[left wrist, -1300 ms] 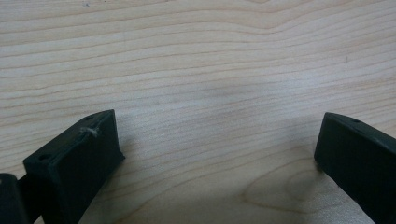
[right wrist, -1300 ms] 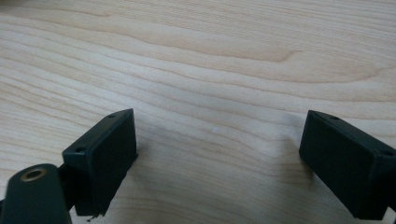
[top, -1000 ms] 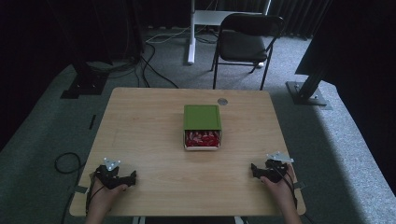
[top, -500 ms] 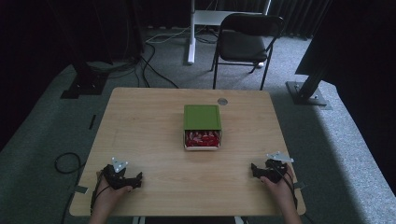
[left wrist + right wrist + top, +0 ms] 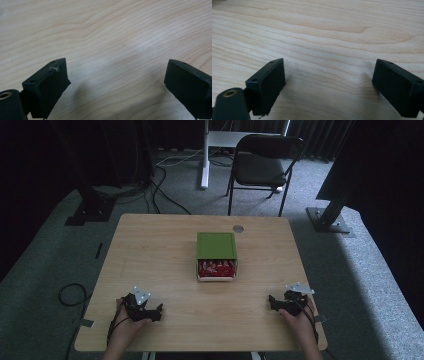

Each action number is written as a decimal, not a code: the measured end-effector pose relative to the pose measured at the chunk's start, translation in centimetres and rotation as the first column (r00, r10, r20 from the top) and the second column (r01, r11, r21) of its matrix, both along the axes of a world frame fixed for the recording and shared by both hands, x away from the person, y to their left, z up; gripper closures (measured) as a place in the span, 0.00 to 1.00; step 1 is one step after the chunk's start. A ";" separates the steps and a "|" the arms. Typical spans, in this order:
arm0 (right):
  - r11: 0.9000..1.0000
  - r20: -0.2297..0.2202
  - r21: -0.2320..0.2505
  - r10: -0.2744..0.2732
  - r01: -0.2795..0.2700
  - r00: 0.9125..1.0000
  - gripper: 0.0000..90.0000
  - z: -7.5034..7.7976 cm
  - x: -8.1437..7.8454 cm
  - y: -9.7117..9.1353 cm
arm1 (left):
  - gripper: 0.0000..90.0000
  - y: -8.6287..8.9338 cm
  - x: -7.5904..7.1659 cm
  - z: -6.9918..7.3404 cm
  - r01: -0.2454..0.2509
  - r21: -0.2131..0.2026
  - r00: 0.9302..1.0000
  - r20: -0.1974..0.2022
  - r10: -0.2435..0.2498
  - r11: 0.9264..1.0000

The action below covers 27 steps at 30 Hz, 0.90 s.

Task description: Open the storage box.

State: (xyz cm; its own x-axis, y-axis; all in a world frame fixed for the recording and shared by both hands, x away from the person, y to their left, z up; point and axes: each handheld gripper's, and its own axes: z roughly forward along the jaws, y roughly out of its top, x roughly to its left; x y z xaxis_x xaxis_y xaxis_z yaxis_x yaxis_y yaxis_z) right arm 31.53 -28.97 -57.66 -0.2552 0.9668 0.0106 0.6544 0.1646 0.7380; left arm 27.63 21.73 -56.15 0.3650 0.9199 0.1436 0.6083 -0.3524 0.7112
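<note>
Left claw: two blocky black plastic jaws, matte, hard-edged, spread wide apart over bare wood, nothing between them; just been closing a touch, yet plainly apart. A pale scuff on the upper corner of one jaw, small screw holes in both, a brass-ringed hole at the lower corner of that view. From above, same left claw near the front left of the table, gripped in the left hand, a grey three-cornered plate on top, a black cable trailing off the edge.

Right claw: same black angular blocks, likewise wide apart, only wood grain in the gap, soft shadows under each jaw. From above, right claw near the front right edge, held in the right hand, pointing inward along the table.

Table: pale light wood, smooth, with long wavy grain lines, squarish top with rounded corners, a small round grey cap near the far edge.

Box: small and rectangular, at the middle of the table, well apart from both claws, roughly between them and farther back. Flat green lid over the rear part, whitish tray showing at the near end, shiny red packets inside; wording on them too small to read.

Beyond: grey speckled carpet, a dark folding chair, loose black cables.
</note>
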 end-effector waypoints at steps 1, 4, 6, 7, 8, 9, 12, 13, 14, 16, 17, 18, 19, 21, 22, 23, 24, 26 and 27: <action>1.000 0.000 0.000 0.000 0.000 1.000 0.12 0.0 0.0 0.0 | 0.07 -0.2 0.0 0.1 0.008 0.004 1.000 0.002 -0.008 1.000; 1.000 0.000 0.000 0.000 0.000 1.000 0.12 0.0 0.0 0.0 | 0.07 -0.9 0.1 0.3 0.033 0.016 0.999 0.011 -0.033 0.999; 1.000 0.000 0.000 0.000 0.000 1.000 0.12 0.0 0.0 0.0 | 0.07 -1.3 0.2 0.4 0.043 0.024 0.999 0.021 -0.044 0.999; 1.000 0.000 0.000 0.000 0.000 1.000 0.12 0.0 0.0 0.0 | 0.07 -1.4 0.2 0.5 0.047 0.031 0.999 0.023 -0.048 0.998; 1.000 0.000 0.000 0.000 0.000 1.000 0.12 0.0 0.0 0.0 | 0.07 -1.7 0.3 0.5 0.052 0.043 0.998 0.031 -0.054 0.998; 1.000 0.000 0.000 0.000 0.000 1.000 0.12 0.0 0.0 0.0 | 0.07 -1.9 0.3 0.6 0.056 0.050 0.998 0.033 -0.058 0.997; 1.000 0.000 0.000 0.000 0.000 1.000 0.12 0.0 0.0 0.0 | 0.07 -2.6 0.4 0.7 0.073 0.066 0.996 0.042 -0.076 0.995; 1.000 0.000 0.000 0.000 0.000 1.000 0.12 0.0 0.0 0.0 | 0.07 -2.8 0.5 0.8 0.080 0.078 0.995 0.045 -0.083 0.994; 1.000 0.000 0.000 0.000 0.000 1.000 0.12 0.0 0.0 0.0 | 0.07 -3.1 0.5 0.9 0.085 0.085 0.995 0.049 -0.090 0.993; 1.000 0.000 0.000 0.000 0.000 1.000 0.12 0.0 0.0 0.0 | 0.07 -3.5 0.6 1.0 0.097 0.089 0.993 0.063 -0.103 0.991; 1.000 0.000 0.000 0.000 0.000 1.000 0.12 0.0 0.0 0.0 | 0.07 -3.8 0.7 1.2 0.103 0.093 0.992 0.066 -0.109 0.990; 1.000 0.000 0.000 0.000 0.000 1.000 0.12 0.0 0.0 0.0 | 0.07 -4.0 0.7 1.2 0.109 0.094 0.991 0.070 -0.115 0.990; 1.000 0.000 0.000 0.000 0.000 1.000 0.12 0.0 0.0 0.0 | 0.07 -4.2 0.8 1.3 0.118 0.101 0.989 0.073 -0.126 0.988; 1.000 0.000 0.000 0.000 0.000 1.000 0.12 0.0 0.0 0.0 | 0.07 -4.8 0.9 1.3 0.135 0.104 0.987 0.070 -0.143 0.985; 1.000 0.000 0.000 0.000 0.000 1.000 0.12 0.0 0.0 0.0 | 0.07 -5.0 0.9 1.3 0.145 0.106 0.986 0.070 -0.153 0.984; 1.000 0.000 0.000 0.000 0.000 1.000 0.12 0.0 0.0 0.0 | 0.07 -5.3 1.0 1.3 0.152 0.114 0.985 0.068 -0.161 0.982; 1.000 0.000 0.000 0.000 0.000 1.000 0.12 0.0 0.0 0.0 | 0.07 -5.5 1.0 1.3 0.162 0.129 0.983 0.070 -0.171 0.978; 1.000 0.000 0.000 0.000 0.000 1.000 0.12 0.0 0.0 0.0 | 0.07 -6.1 1.1 1.3 0.180 0.150 0.979 0.069 -0.192 0.972; 1.000 0.000 0.000 0.000 0.000 1.000 0.12 0.0 0.0 0.0 | 0.07 -6.3 1.1 1.3 0.186 0.151 0.977 0.076 -0.199 0.971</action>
State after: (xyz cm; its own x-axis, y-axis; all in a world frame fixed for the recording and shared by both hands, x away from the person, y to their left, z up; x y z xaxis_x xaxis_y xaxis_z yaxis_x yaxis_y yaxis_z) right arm 31.53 -28.97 -57.66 -0.2553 0.9668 0.0105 0.6542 0.1647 0.7382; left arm 28.77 15.39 -54.82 0.5132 0.8011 0.3079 0.4551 -0.5582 0.6938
